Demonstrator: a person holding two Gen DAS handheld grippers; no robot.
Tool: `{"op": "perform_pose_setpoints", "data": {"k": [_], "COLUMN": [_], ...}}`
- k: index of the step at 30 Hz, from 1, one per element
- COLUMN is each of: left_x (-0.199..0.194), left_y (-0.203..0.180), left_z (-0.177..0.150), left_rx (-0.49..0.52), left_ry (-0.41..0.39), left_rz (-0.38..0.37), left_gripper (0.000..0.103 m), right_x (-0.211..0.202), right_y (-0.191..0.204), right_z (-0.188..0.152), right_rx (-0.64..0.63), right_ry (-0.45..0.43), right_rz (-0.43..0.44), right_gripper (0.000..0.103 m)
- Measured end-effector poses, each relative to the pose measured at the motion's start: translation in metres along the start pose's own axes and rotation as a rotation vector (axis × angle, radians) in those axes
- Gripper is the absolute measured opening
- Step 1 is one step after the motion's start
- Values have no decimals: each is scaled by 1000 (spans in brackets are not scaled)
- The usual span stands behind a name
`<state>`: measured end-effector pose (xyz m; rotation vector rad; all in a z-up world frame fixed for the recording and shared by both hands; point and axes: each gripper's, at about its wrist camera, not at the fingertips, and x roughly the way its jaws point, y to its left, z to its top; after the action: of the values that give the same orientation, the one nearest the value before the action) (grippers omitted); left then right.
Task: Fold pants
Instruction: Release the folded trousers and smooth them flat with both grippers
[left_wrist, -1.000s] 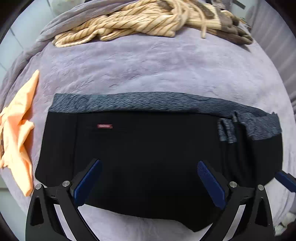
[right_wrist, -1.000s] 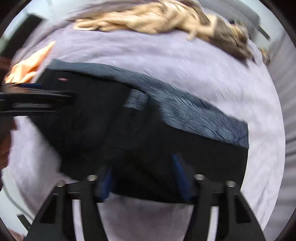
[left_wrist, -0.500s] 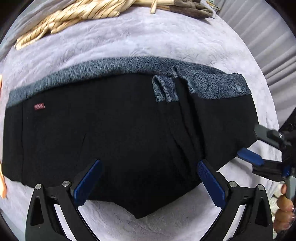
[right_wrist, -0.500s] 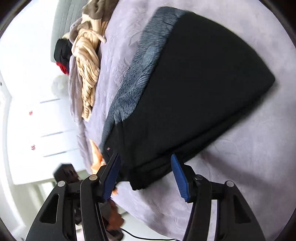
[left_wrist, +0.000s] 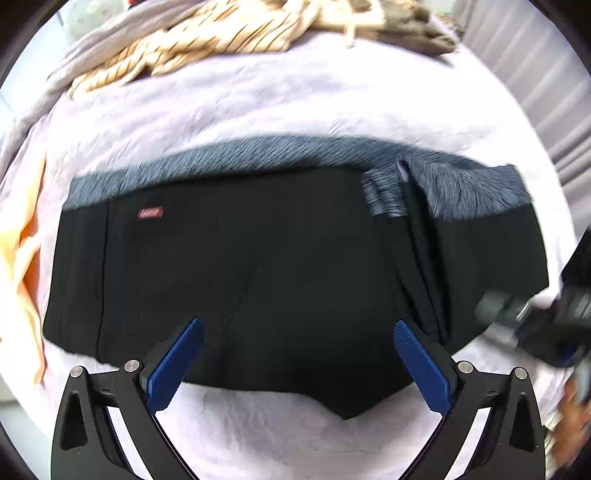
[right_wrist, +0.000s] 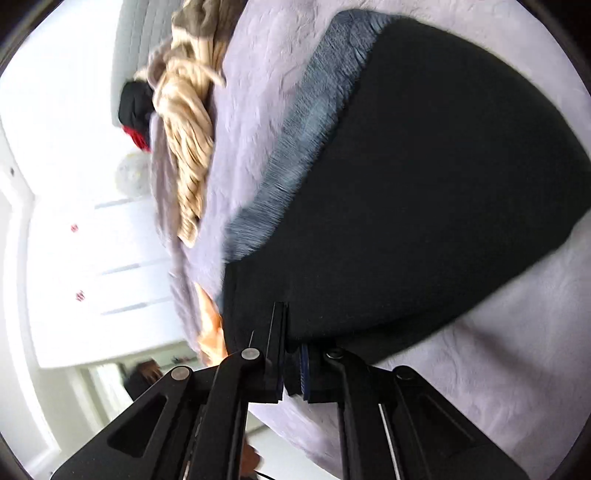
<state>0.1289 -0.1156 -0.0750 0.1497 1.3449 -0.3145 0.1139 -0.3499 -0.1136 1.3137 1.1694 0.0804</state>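
Black pants (left_wrist: 277, 266) with a grey-blue waistband (left_wrist: 258, 158) lie folded on a lilac bed cover (left_wrist: 277, 96). My left gripper (left_wrist: 295, 354) is open and empty, its blue pads over the near edge of the pants. My right gripper (right_wrist: 291, 354) is shut on the pants' near edge (right_wrist: 406, 221). It also shows blurred at the right of the left wrist view (left_wrist: 535, 325), at the pants' right end.
A striped beige garment (left_wrist: 221, 40) and a brown one (left_wrist: 406, 22) lie piled at the bed's far side. An orange cloth (left_wrist: 22, 258) lies left of the pants. Grey curtains (left_wrist: 554, 92) hang at the right. White cupboards (right_wrist: 74, 240) stand beyond the bed.
My right gripper has closed on the pants' edge; half a second ago it was open beside it. The left gripper's view has shifted back to the left and stays open.
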Motion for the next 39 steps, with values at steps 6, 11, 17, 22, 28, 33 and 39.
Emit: {"op": "perform_pose_setpoints", "data": {"k": [6, 11, 17, 22, 28, 33, 39], "left_x": [-12, -29, -15, 58, 49, 36, 4], "left_y": [-7, -34, -108, -111, -68, -38, -2], "left_z": [6, 30, 70, 72, 35, 21, -1], "left_rx": [24, 67, 115, 76, 82, -40, -76], "left_ry": [-21, -63, -116, 8, 2, 41, 4], "left_rz": [28, -31, -129, 89, 18, -46, 66], "left_gripper": [103, 103, 103, 103, 103, 103, 103], "right_x": [29, -24, -96, -65, -44, -39, 15], "right_y": [-14, 29, 33, 4, -12, 15, 89], "right_z": [-17, -3, 77, 131, 113, 92, 37], "right_rx": [19, -239, -251, -167, -202, -247, -500], "right_ry": [65, 88, -150, -132, -165, -111, -13], "right_rz": [-31, -100, -168, -186, -193, -267, -400], "right_gripper": [7, 30, 39, 38, 38, 45, 73]}}
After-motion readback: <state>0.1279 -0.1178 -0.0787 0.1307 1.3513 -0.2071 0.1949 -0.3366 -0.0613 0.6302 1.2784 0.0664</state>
